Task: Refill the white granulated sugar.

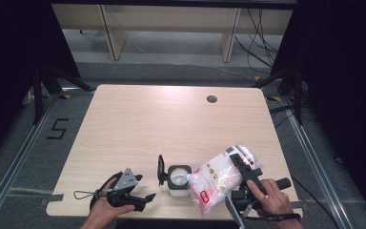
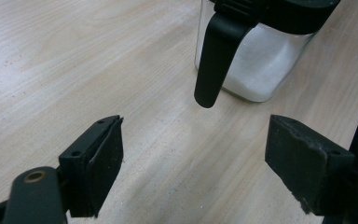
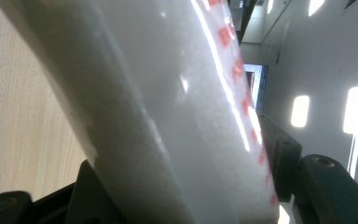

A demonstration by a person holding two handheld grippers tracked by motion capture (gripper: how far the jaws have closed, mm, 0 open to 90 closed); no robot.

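Sugar bag, clamped between the jaws of the right gripper, is tilted with its lower corner over the open square jar near the table's front edge, while the left gripper rests beside the jar with jaws wide and empty. Likely fault: the unsteadied jar shifts or the soft bag sags, spilling granules onto the light wood-grain table. Dark curtains and floor cables surround the station.

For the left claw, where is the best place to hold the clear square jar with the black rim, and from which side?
Probably grip the clear square jar across its flat glass walls, below the black rim. The open left claw already faces it low over the table; the hanging black lid blocks the middle, so come in beside it.
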